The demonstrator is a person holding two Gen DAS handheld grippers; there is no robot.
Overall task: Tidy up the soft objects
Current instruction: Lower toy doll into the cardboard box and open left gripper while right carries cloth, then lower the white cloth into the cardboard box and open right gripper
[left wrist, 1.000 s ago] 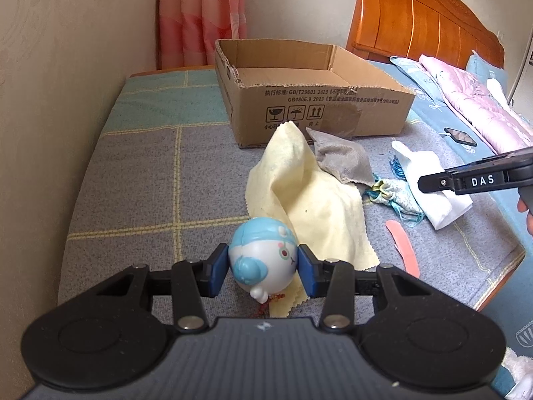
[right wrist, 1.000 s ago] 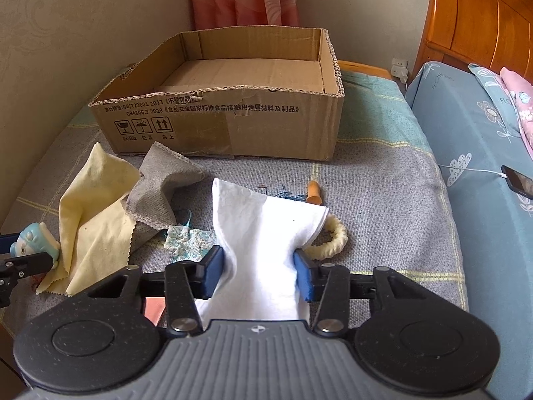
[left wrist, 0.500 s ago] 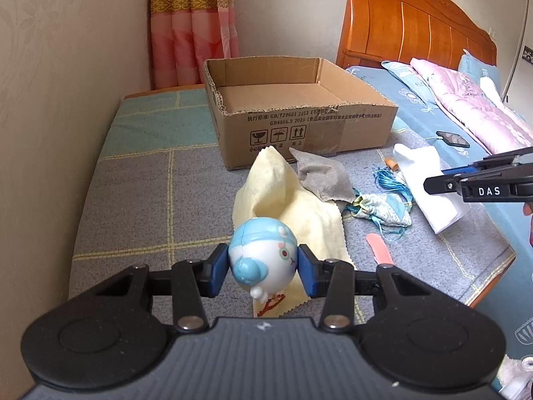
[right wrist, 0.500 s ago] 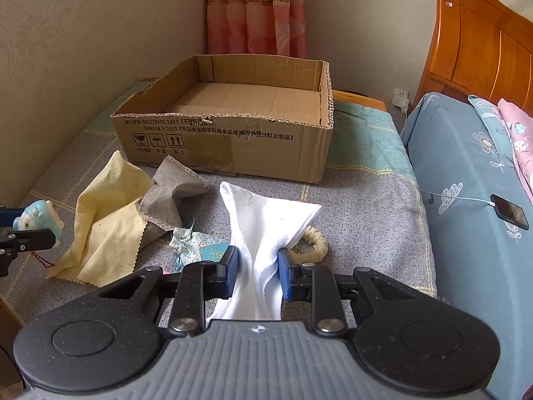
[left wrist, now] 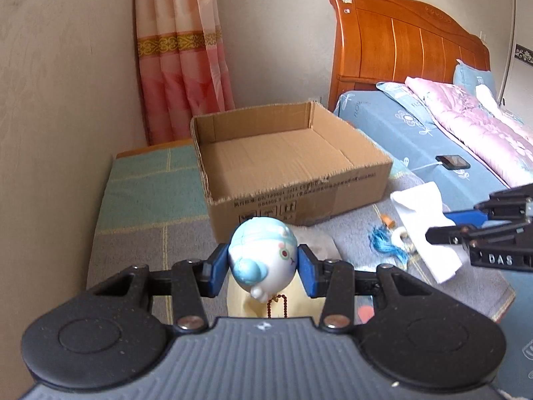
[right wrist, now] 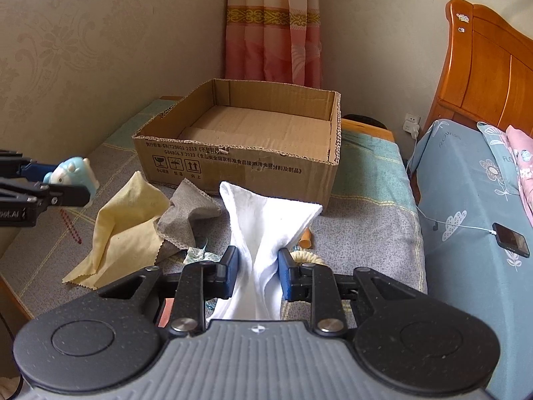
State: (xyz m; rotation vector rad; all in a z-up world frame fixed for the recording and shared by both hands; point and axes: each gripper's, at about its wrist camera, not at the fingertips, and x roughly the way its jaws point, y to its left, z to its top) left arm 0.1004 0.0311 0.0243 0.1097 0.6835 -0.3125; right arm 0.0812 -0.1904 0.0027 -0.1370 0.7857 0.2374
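My left gripper point(left wrist: 263, 268) is shut on a round blue-and-white toy point(left wrist: 265, 258) with a red bead string, held above the bench in front of the open cardboard box point(left wrist: 299, 186). The toy also shows at the left of the right wrist view point(right wrist: 75, 175). My right gripper point(right wrist: 256, 271) is shut on a white cloth point(right wrist: 266, 220), lifted so it hangs bunched between the fingers, in front of the box point(right wrist: 240, 163). The white cloth and right gripper show in the left wrist view point(left wrist: 423, 220). The box is empty.
On the grey bench cover point(right wrist: 366, 233) lie a yellow cloth point(right wrist: 123, 233), a grey cloth point(right wrist: 186, 213), a small patterned pouch point(right wrist: 200, 255) and a woven ring point(right wrist: 306, 258). A phone point(right wrist: 511, 238) on a cable lies on the blue bed. The wall is at left.
Both grippers have risen and moved toward the box. The right gripper closed on the white cloth and lifted it. The toy stays gripped in the left.
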